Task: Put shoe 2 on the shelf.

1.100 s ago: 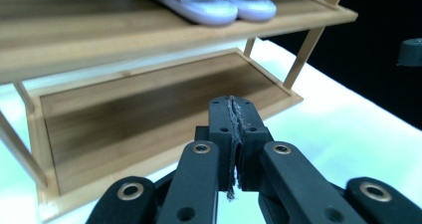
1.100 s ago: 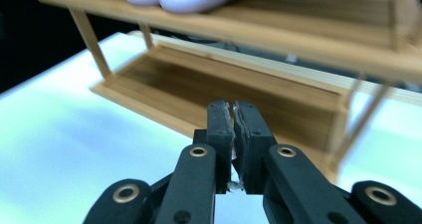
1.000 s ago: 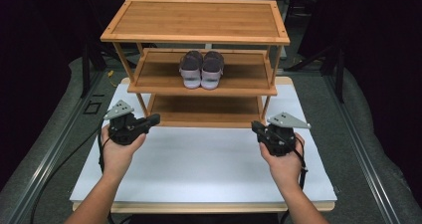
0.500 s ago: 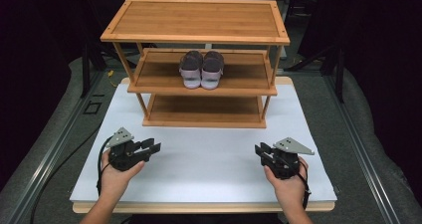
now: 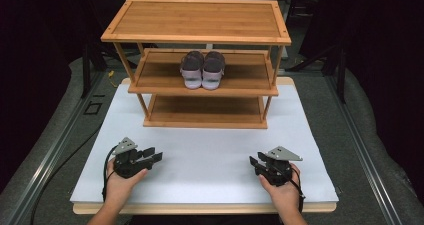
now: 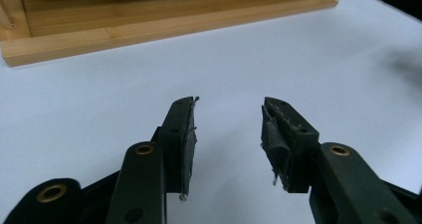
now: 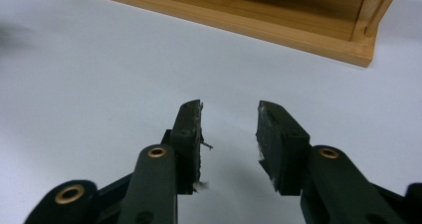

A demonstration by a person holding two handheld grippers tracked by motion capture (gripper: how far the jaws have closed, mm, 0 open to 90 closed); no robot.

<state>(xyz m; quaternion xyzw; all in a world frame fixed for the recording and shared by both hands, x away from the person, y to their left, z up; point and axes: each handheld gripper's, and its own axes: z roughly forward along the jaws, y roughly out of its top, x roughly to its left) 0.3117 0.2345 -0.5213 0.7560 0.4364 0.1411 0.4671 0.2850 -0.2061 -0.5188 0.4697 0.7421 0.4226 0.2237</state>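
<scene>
A three-tier bamboo shoe rack stands at the back of the white table top. On its middle shelf sits a pair of grey and white shoes, toes toward me. My left gripper rests low over the table at the front left, and its jaws have just been opening, with nothing between them. At the front right, my right gripper also hangs low, jaws just opening and empty. Both point toward the rack's bottom shelf.
The table's wooden front edge runs just behind the hands. Grey floor with metal rails flanks the table on both sides. Dark stands rise behind the rack on the right.
Both hands have dropped from near the rack's bottom shelf down toward the front of the table. Both pairs of jaws have gone from shut to open.
</scene>
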